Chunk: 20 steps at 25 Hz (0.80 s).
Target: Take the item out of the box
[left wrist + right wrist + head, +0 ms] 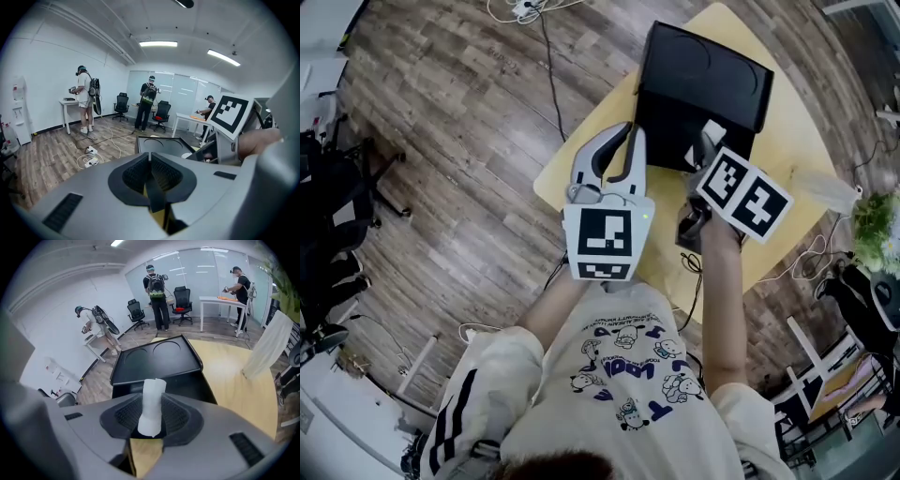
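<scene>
Right gripper view: right gripper [151, 417] clenched on a white roll [153, 392].
Roll's base hidden between pads [176, 416]; left gripper [150, 172] clenched, empty (black box [157, 359] just beyond).

A pale yellow wooden counter [787, 131] is standing on a grey-brown plank floor [459, 141]. A black box [698, 89] is sitting directly on the counter, toward its far side, with its lid open. A pale, see-through plastic bag [825, 190] is standing at the counter's right edge, well apart from the box. White cables [546, 56] are trailing across the floor beyond the counter.
</scene>
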Motion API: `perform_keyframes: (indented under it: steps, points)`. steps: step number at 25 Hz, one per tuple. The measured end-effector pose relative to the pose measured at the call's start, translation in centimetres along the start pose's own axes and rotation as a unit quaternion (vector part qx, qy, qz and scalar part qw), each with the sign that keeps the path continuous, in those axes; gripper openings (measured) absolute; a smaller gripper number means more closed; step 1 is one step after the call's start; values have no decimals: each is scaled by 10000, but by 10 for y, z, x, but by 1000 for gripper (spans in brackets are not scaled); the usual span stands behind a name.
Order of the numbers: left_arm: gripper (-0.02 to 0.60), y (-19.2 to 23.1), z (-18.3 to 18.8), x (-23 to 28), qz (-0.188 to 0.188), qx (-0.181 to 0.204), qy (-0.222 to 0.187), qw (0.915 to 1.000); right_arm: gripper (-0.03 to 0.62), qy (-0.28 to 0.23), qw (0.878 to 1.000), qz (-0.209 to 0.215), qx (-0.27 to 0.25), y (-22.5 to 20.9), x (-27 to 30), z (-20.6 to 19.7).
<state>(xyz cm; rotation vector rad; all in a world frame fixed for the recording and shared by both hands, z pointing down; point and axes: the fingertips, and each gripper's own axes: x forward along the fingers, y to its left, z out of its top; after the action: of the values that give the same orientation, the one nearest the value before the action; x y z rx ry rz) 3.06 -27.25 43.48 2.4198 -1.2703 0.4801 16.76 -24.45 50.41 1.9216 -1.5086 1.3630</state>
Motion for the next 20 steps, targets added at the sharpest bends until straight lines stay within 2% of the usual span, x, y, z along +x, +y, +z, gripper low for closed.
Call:
perform_keyframes:
  steps: [5, 9, 13, 20]
  points:
    - [29, -5, 15, -13, -35, 35, -224, 9997, 141, -327, 9992, 96, -198, 10, -22, 5]
    - [29, -10, 31, -27, -8, 71, -454, 9989, 141, -901, 9948, 240, -408, 21, -48, 15]
    - [29, -12, 44, -43, 44, 99, -684, 9976, 141, -1353, 9880, 572, -481, 36, -72, 20]
    - [29, -16, 61, -72, 156, 189, -1029, 9944, 141, -2178, 9690, 652, -970, 50, -118, 25]
